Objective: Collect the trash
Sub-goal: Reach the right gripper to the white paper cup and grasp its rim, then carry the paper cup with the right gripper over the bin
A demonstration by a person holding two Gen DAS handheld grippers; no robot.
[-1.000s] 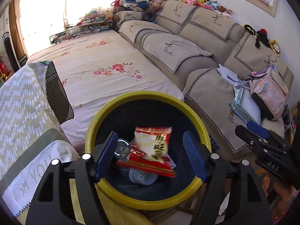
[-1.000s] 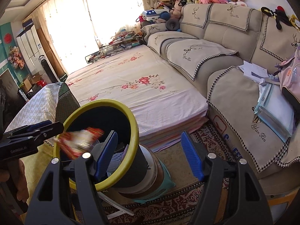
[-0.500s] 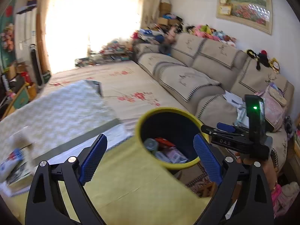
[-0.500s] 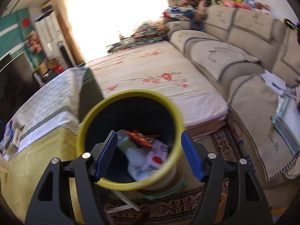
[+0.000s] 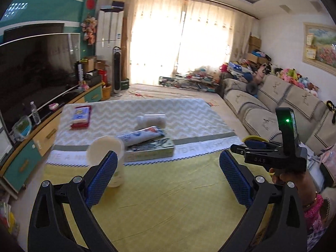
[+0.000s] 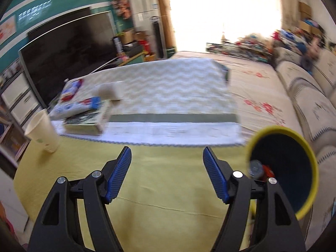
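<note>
Left hand-held gripper (image 5: pixel 168 176) is up front in its own cam, jaws spread wide and opening a bit more, nothing between them, just yellow cloth (image 5: pixel 168 205) of the desk underneath. Right hand-held gripper (image 6: pixel 167 173) looks about half spread, jaws apart and empty too, hovering over the same yellow cloth. In the left cam the right one also shows off to the right side, black body w/ a green light on top, held by a hand (image 5: pixel 294 176) w/ a pink patterned sleeve.

Trash bin (image 6: pixel 283 168), yellow rim w/ dark inside, sits at the right edge of the desk in the right cam, just beside the right gripper's finger. There's stuff inside already, a grey round lid-ish thing and smth red. In the left cam only a sliver of its yellow rim peeks out behind the right gripper.

A bit further on, a white paper cup (image 5: pixel 109 157) stands on the yellow cloth at the left, partly behind the left gripper's left pad (image 5: pixel 103 180). Next to it, on the white/chevron runner (image 5: pixel 178 113), is a flat box or book (image 5: pixel 151 151) w/ a blue-white tube-like pack (image 5: pixel 142 135) lying on top. Past that a white roll or bottle on its side (image 5: pixel 151 119), can't tell which, and a red-blue packet (image 5: pixel 80 116) further left.

Way back: TV (image 5: pixel 35 67) on the left, sofa (image 5: pixel 273 109) on the right, bright curtained window (image 5: pixel 178 42) at the far end. Right cam is pretty motion-blurred btw.
</note>
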